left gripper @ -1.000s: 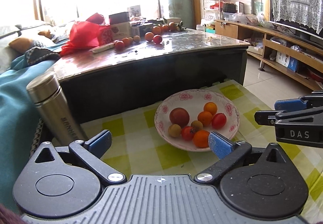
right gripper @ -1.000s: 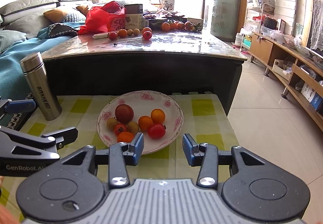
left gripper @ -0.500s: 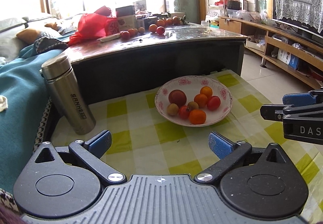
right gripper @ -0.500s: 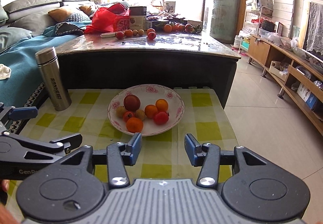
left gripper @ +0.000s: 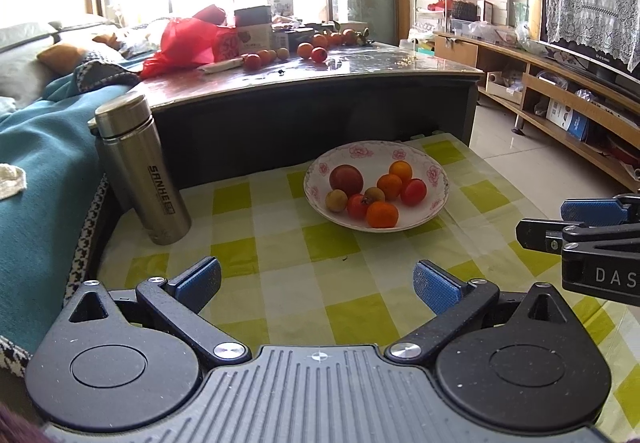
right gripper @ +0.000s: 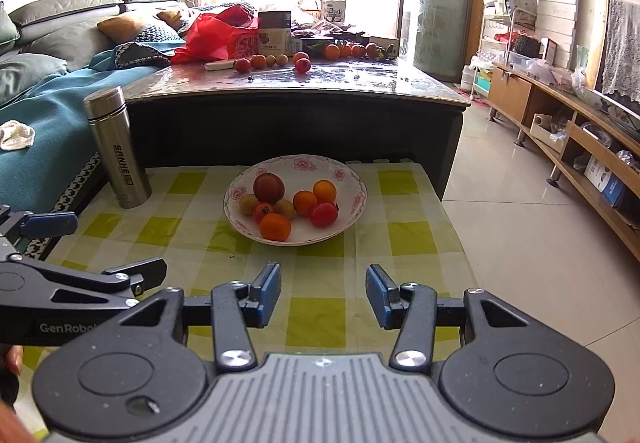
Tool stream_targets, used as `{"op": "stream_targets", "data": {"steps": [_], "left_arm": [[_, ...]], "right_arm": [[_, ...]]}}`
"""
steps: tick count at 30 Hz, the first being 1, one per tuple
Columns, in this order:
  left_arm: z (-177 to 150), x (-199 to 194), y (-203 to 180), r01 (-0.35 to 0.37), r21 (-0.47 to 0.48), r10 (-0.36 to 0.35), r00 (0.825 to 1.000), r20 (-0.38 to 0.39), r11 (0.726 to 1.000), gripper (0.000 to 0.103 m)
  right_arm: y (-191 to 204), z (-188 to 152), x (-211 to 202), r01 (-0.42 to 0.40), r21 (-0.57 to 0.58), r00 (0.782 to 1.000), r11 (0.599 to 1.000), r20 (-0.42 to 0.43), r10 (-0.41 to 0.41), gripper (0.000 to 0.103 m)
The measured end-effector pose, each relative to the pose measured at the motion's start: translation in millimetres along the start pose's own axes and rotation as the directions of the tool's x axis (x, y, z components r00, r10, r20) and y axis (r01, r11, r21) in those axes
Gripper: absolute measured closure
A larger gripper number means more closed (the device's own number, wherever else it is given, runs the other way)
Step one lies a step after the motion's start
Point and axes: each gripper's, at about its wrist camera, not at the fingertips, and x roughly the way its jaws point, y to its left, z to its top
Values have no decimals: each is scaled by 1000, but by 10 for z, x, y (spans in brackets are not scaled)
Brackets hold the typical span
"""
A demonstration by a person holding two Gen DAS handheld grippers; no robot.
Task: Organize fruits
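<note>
**Both grippers held apart, short of the fruit bowl**

A white shallow bowl with pink flower print sits on the yellow-and-white checked cloth of the low bench, at the centre of the right wrist frame and slightly right of centre in the left wrist frame. Inside it lie a dark red round fruit, three small oranges, two red tomatoes and two small yellow-brown fruits, all clustered and touching one another.

The right gripper fills the lower centre of its own view, its blue-padded fingers spread with nothing between them, near the bowl but not touching it. The left gripper stands likewise wide apart and empty at the bottom of its frame.

A brushed steel flask with black lettering stands upright at the left of the cloth, well apart from the bowl. Behind, in the upper half of both frames, a dark glossy-topped table carries more loose fruits beside a red plastic bag.
</note>
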Motion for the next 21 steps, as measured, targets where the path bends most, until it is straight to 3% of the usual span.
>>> {"op": "stream_targets", "data": {"steps": [21], "left_arm": [[-197,-181,-67,-7,6,8,1000,-29,1000,0]], "right_arm": [[88,-198,-214,-5,-24,1000,1000,-19,4,51]]}}
